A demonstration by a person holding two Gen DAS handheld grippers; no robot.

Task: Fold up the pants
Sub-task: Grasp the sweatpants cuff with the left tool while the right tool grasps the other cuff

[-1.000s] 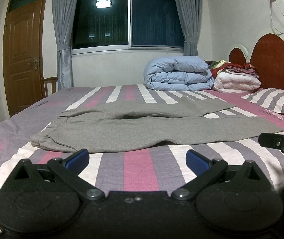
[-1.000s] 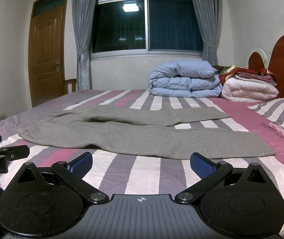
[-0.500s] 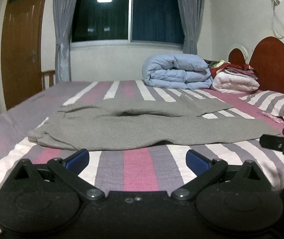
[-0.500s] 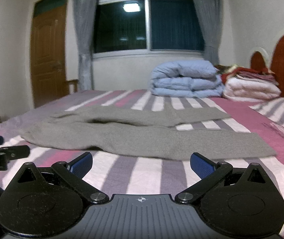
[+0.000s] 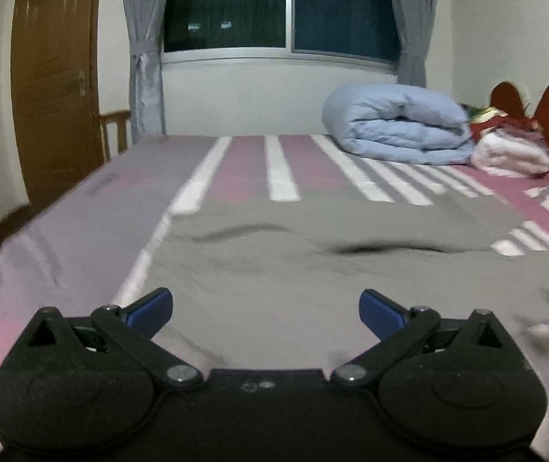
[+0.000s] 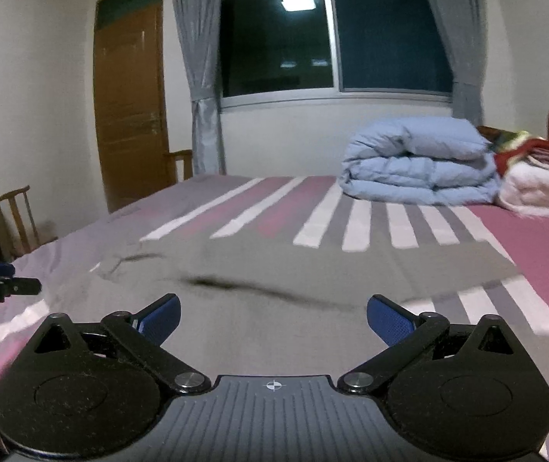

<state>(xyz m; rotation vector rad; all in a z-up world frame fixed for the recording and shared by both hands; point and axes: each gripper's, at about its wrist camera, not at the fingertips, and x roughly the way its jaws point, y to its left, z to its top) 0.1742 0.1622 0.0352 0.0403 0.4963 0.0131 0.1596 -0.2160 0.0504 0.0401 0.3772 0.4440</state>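
Grey pants (image 5: 313, 269) lie spread flat on a striped bed (image 5: 81, 223). The left gripper (image 5: 266, 310) hovers low over them, jaws wide apart, holding nothing. Beside it, the right gripper (image 6: 272, 317) likewise gapes empty above the fabric.

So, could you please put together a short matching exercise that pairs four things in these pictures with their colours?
Things:
1. pants
2. folded duvet
3. door
4. pads of the right claw

Colours:
A. brown wood
B. dark blue
C. grey
D. light blue

Pairs: 1-C, 2-D, 3-A, 4-B
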